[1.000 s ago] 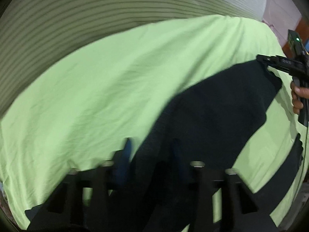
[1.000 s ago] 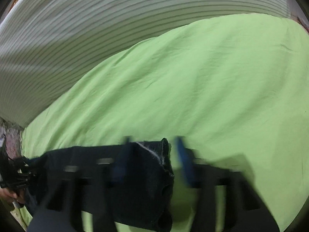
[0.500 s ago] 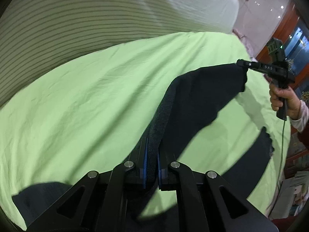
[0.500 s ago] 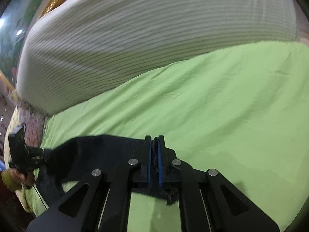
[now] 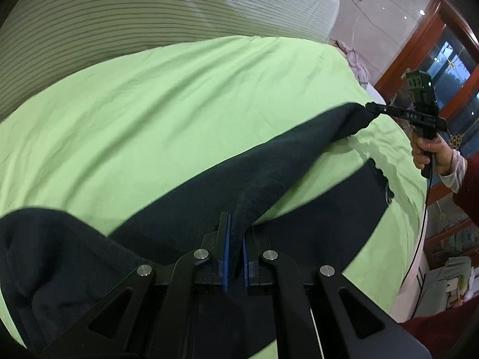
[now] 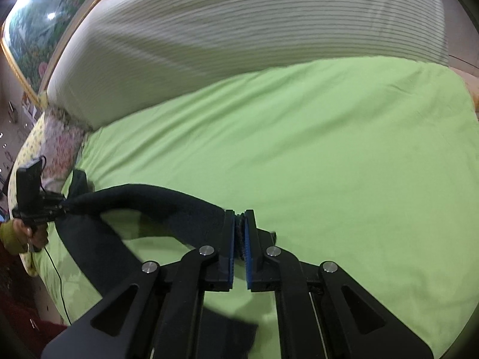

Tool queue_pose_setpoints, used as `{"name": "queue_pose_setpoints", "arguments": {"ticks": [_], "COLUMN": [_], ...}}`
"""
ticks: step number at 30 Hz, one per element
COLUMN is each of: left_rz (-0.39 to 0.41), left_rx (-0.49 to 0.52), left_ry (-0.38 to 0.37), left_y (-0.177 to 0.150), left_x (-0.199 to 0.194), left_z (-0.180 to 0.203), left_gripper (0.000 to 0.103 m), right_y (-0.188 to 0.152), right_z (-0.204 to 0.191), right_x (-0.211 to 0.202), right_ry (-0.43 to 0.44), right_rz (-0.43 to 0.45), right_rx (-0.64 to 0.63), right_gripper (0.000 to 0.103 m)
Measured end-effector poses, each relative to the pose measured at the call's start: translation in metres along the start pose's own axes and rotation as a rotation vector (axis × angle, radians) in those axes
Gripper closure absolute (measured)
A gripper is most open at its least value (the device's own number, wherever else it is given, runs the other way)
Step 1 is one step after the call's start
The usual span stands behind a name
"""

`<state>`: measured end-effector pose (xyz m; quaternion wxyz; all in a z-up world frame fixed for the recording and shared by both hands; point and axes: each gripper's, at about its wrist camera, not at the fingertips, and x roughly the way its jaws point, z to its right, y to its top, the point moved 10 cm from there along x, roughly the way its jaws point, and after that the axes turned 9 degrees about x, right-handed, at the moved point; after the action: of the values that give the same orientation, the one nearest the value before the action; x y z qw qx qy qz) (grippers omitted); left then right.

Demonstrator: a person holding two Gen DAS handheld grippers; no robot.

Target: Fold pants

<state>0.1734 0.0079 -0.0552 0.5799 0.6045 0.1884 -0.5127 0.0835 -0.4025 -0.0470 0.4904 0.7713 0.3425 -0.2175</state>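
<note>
The dark navy pants (image 5: 269,161) hang stretched between my two grippers above the green bed sheet (image 5: 149,104). My left gripper (image 5: 235,236) is shut on one end of the pants edge. My right gripper (image 6: 239,233) is shut on the other end; the pants (image 6: 149,203) run from it to the left gripper (image 6: 64,205) at far left. In the left wrist view the right gripper (image 5: 369,107) pinches the far corner. A second dark part of the pants (image 5: 344,218) lies on the sheet below.
A large striped white duvet roll (image 6: 239,36) lies along the far side of the bed. The bed's edge (image 5: 419,209) is at right, with wooden furniture (image 5: 434,45) beyond. A floral pillow (image 6: 60,137) sits at the left corner.
Both grippers closed on the pants and lifted them off the sheet. The pants now hang taut between them, and both views tilted up.
</note>
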Motion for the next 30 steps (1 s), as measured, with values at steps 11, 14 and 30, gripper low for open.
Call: {"name": "queue_pose_setpoints", "arguments": {"ticks": [11, 14, 30], "left_rz": [-0.013, -0.025, -0.075], "left_rx": [0.021, 0.04, -0.033], "left_ry": [-0.074, -0.074, -0.024], "left_y": [-0.048, -0.057, -0.093], "left_x": [-0.013, -0.012, 0.004], "left_z": [0.035, 0.043, 0.059], "left_gripper": [0.099, 0.099, 0.063], "right_y": [-0.07, -0.089, -0.126], "right_z": [-0.004, -0.002, 0.016], "right_x": [-0.029, -0.032, -0.012], "right_ry": [-0.064, -0.08, -0.283], "right_rz": [-0.07, -0.087, -0.109], "right_rx": [-0.049, -0.042, 0.008], "right_gripper": [0.097, 0.097, 0.075]}}
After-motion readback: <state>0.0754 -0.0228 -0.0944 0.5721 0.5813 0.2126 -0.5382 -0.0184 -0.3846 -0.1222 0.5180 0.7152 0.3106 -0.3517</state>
